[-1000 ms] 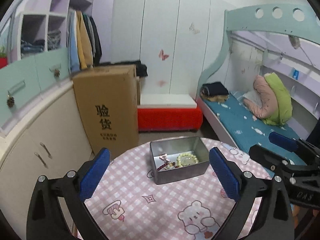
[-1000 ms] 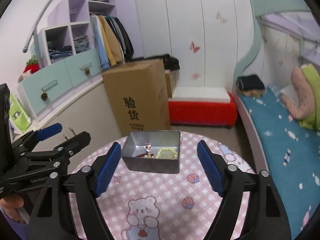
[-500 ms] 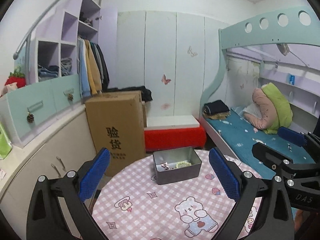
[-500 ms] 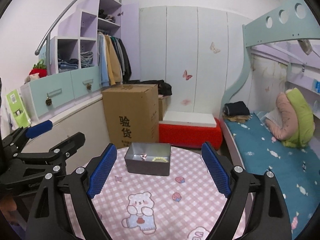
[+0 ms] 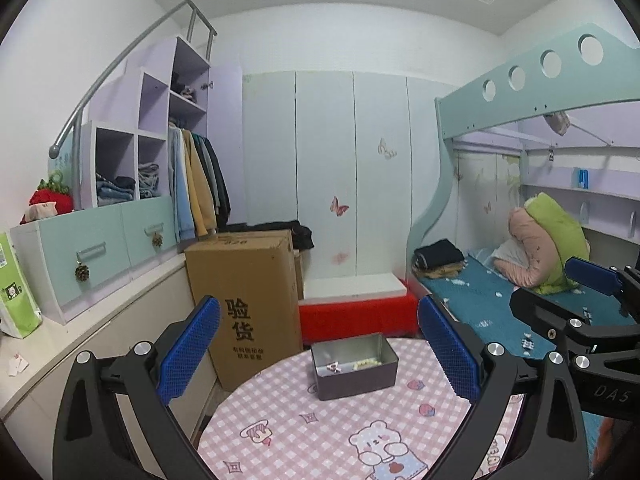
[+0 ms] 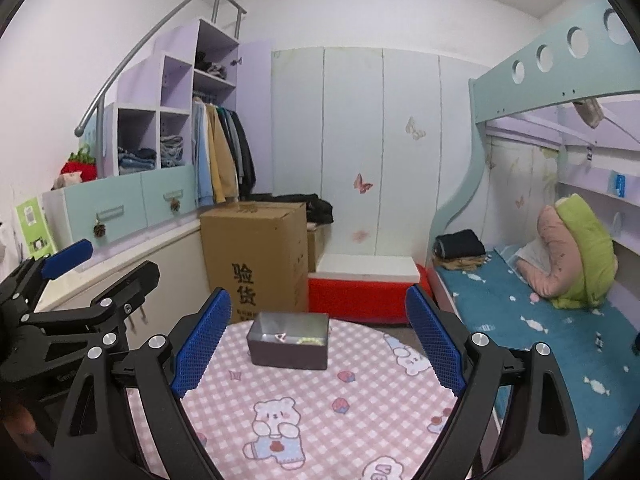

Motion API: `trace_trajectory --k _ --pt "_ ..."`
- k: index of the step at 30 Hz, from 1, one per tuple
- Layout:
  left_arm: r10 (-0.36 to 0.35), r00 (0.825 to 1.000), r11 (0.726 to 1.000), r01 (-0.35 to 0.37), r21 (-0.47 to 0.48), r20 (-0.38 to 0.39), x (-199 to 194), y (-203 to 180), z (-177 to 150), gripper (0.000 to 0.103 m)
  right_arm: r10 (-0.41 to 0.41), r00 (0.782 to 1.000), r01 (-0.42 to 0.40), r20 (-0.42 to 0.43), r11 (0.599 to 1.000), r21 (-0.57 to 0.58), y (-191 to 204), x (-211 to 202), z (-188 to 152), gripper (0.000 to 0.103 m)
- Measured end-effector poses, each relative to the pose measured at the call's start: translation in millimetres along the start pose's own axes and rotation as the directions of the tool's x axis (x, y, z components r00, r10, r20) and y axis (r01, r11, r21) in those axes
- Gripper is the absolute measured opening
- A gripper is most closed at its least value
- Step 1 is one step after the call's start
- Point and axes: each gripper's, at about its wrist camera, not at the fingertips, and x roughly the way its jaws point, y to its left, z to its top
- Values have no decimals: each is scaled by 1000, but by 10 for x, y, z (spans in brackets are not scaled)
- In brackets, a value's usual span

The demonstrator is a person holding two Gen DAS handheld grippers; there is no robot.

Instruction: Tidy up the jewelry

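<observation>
The round table (image 5: 304, 432) with its pink checked cloth carries one grey metal tin (image 5: 354, 364) near its far edge. The left gripper (image 5: 320, 354) and right gripper (image 6: 318, 344) hang well short of the tin, jaws apart, nothing between them. A pale bead bracelet (image 5: 368, 363) and, seemingly, a pink trinket lie inside. Organizing looks finished; next probably just means setting the grippers down.
</observation>
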Motion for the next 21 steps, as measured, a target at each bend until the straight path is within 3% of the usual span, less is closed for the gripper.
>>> trace_trajectory --k 21 --pt "-14 999 1000 14 -19 32 16 -6 43 96 -2 999 2 33 1000 3 16 -41 106 86"
